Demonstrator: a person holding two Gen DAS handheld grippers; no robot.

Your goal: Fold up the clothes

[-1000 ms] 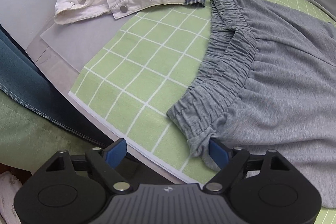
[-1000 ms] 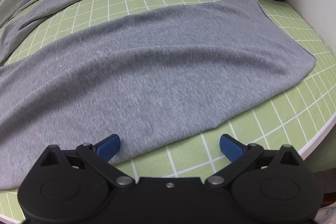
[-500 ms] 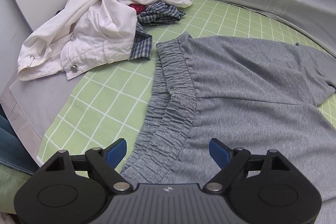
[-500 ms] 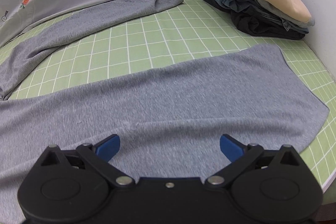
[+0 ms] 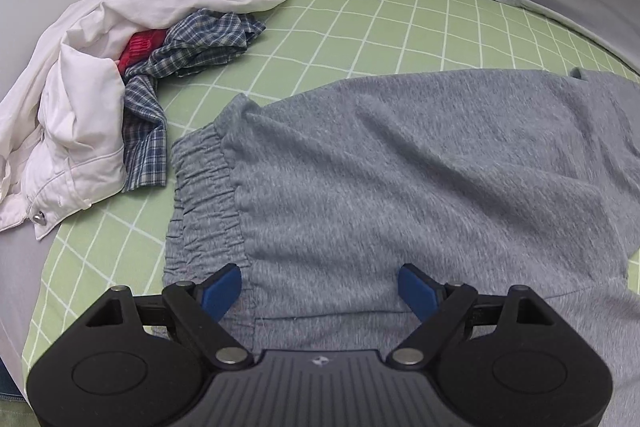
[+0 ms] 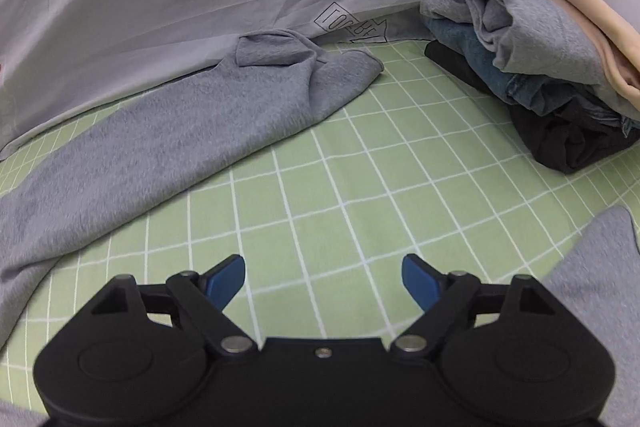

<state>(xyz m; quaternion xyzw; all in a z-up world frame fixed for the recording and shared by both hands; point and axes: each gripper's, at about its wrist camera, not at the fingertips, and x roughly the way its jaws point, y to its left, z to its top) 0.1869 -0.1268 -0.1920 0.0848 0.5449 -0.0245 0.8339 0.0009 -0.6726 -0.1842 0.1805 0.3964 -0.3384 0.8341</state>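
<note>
Left claw [image 5: 320, 293] agape over grey sweatpants [image 5: 400, 167]; right claw [image 6: 323, 283] narrowing, empty.

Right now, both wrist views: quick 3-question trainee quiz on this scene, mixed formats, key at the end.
1. True or false: the left gripper is clamped on the grey pants.
2. In the right wrist view, what lies directly between the right gripper pads? A) green mat B) pant leg C) folded stack
3. Fill in: in the left wrist view, the plaid shirt lies partly under a ____ garment.

Key: 1 false, its jaws stand open over the waistband. 2 A. 3 white.
</note>
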